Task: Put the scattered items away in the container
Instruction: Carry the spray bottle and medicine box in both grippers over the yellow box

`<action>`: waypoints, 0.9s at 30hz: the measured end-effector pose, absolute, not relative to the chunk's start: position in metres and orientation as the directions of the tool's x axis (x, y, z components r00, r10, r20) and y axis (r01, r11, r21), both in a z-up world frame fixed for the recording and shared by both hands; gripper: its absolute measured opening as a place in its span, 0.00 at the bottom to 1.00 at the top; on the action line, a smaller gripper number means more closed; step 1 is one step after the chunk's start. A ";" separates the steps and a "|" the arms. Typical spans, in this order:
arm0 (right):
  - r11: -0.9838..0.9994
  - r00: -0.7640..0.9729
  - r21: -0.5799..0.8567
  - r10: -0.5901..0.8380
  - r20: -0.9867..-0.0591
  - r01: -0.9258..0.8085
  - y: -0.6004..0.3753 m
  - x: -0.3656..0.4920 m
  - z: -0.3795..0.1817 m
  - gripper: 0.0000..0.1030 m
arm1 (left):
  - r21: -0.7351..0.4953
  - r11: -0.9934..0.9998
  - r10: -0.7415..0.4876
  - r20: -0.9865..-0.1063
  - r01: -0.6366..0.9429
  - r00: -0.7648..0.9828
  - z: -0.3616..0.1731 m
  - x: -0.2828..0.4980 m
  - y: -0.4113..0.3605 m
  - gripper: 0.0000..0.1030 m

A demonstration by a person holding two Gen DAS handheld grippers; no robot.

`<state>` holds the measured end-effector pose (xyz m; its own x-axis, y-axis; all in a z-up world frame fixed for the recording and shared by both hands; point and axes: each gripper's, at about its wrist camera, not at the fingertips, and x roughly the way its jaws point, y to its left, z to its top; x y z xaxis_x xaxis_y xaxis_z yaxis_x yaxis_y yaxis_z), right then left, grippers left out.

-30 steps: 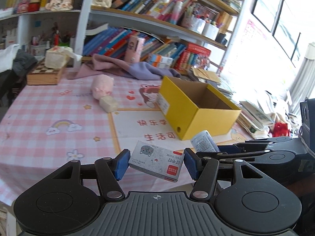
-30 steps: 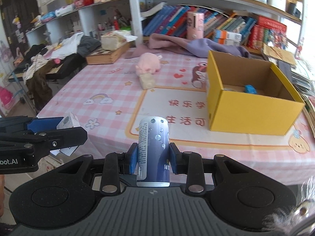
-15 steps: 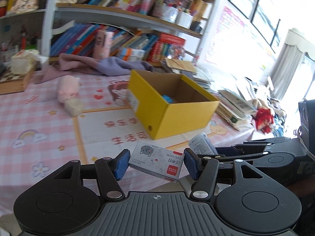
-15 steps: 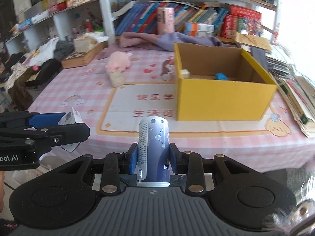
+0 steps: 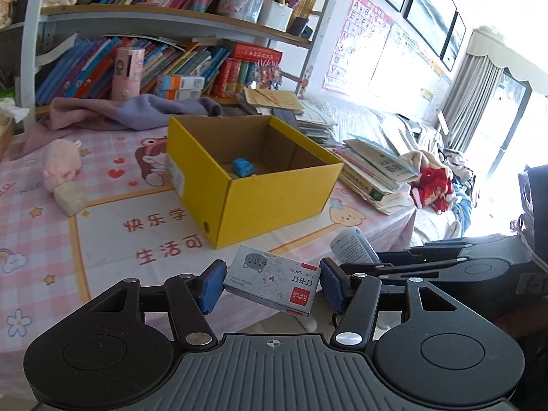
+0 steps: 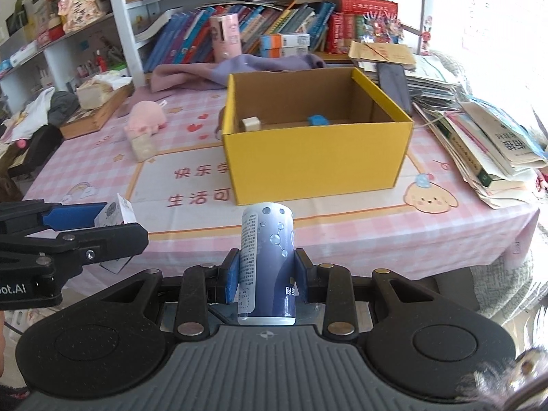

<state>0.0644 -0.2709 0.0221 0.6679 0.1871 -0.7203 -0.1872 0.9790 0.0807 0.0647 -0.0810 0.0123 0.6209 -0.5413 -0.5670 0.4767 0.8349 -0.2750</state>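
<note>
**A:** Left wrist view first, from its left edge: what's out there?

**B:** On the pink checked surface (image 5: 41, 239) lies a pink plush toy (image 5: 61, 164) with a cream block (image 5: 70, 197) touching it. Further right stands the yellow box (image 5: 274, 202), open at the top, a small blue thing (image 5: 244, 167) on its floor. My left tongs (image 5: 270, 282) are clenched on a staples box (image 5: 272, 281), which sits tilted between the blue pads, short of the yellow box and near the surface's front edge. To the right, my right tongs (image 5: 363, 257) poke in from the side.

**A:** And the right wrist view?

**B:** At the left edge my left tongs (image 6: 113, 219) show, a corner of the staples box (image 6: 116, 210) peeking out. In the middle my right tongs (image 6: 267, 277) grip a blue can (image 6: 267, 260), upright, in front of the yellow box (image 6: 315, 161). Inside that box I see a small beige block (image 6: 250, 124) at the left and the blue thing (image 6: 318, 120) further right. A stack of books (image 6: 486, 150) lies beside the box on the right.
</note>
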 end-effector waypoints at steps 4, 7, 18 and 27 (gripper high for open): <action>0.984 0.674 0.078 0.168 -0.719 -0.162 -0.283 0.064 0.022 0.30 | -0.271 0.819 -0.560 -0.566 0.506 0.604 0.013 0.069 -0.096 0.57; 0.988 0.678 0.082 0.150 -0.720 -0.131 -0.293 0.065 0.021 0.30 | -0.265 0.803 -0.577 -0.568 0.533 0.587 0.012 0.073 -0.107 0.57; 0.994 0.680 0.088 0.103 -0.726 -0.057 -0.317 0.078 0.019 0.30 | -0.251 0.760 -0.615 -0.578 0.600 0.537 0.006 0.091 -0.137 0.57; 0.992 0.725 0.081 0.124 -0.677 -0.094 -0.323 0.111 0.031 0.30 | -0.192 0.767 -0.605 -0.533 0.612 0.591 0.020 0.114 -0.148 0.57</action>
<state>0.1112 -0.3228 0.0307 0.7254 0.1240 -0.6770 -0.0943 0.9923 0.0808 0.1135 -0.1480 0.0198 0.5913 -0.6052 -0.5330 0.6123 0.7670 -0.1917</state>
